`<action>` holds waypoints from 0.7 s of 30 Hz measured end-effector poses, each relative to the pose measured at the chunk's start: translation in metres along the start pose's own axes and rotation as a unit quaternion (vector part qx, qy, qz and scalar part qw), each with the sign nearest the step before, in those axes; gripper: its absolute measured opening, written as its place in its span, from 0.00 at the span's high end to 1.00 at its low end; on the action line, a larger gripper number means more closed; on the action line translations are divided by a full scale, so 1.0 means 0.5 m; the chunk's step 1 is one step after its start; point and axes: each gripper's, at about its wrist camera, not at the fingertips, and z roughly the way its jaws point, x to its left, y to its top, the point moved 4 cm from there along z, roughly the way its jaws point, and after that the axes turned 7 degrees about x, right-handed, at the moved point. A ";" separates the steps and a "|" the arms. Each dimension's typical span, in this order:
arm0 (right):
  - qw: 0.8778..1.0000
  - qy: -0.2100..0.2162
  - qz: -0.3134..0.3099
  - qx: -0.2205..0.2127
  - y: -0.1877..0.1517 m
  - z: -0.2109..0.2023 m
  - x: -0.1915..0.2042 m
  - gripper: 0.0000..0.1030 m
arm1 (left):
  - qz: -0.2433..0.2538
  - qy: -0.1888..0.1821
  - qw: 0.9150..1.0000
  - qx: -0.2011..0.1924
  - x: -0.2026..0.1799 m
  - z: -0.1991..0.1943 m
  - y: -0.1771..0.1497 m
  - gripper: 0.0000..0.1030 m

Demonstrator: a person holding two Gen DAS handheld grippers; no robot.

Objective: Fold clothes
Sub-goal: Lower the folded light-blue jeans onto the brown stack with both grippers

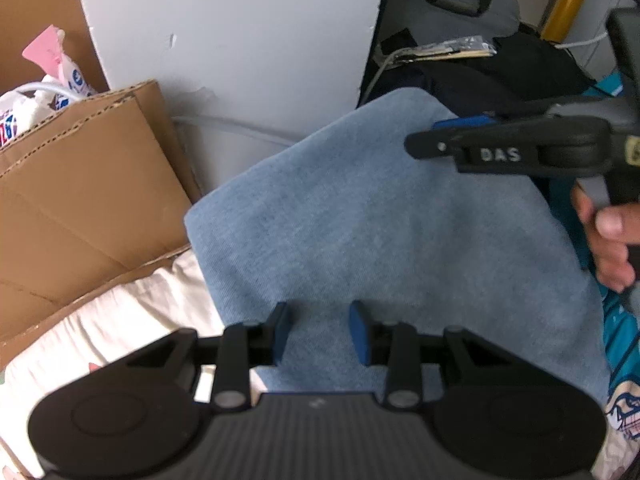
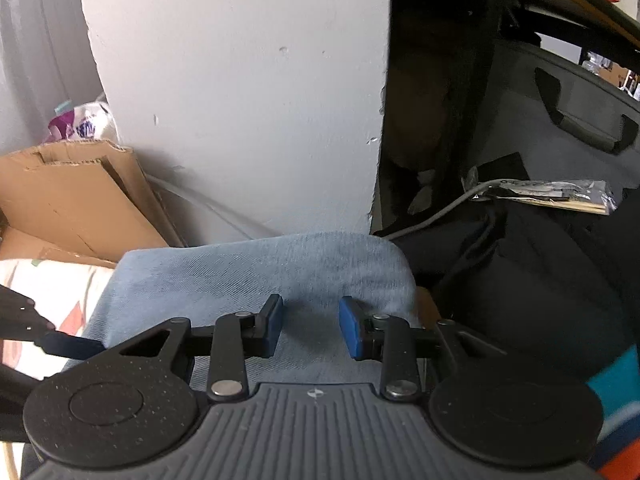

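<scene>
Denim garment (image 1: 384, 232) folded, long axis toward white wall (image 1: 240, 40) — both claws part-open, empty: left claw (image 1: 320, 334), right claw (image 2: 310, 326).

Two hand-held grippers, jaws parted

The left gripper (image 1: 318, 330) tilts steeply down, its blue pads (image 1: 282, 332) apart with nothing pinched. The right gripper (image 2: 310, 326) also stands open; a hand (image 1: 608, 236) grips its handle.

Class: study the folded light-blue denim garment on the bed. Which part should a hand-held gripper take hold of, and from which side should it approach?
Probably the far rounded fold edge of the denim garment, near the white wall. It bulges up thickly there, giving the pads something to pinch, whereas the middle lies flat. Come from above and the near side, as the right hand-held gripper already points, jaws apart over the cloth.
</scene>
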 end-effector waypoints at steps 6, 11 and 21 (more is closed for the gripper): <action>1.000 0.003 -0.005 0.003 0.005 0.023 -0.004 0.65 | -0.009 -0.005 1.000 -0.008 0.002 0.001 0.001 0.64; 1.000 -0.005 -0.010 -0.016 0.028 0.022 -0.002 0.64 | -0.012 -0.005 1.000 -0.015 0.008 0.011 -0.002 0.64; 0.999 0.007 0.005 0.039 0.028 0.065 -0.024 0.63 | -0.014 -0.005 1.000 -0.018 0.007 0.012 0.004 0.65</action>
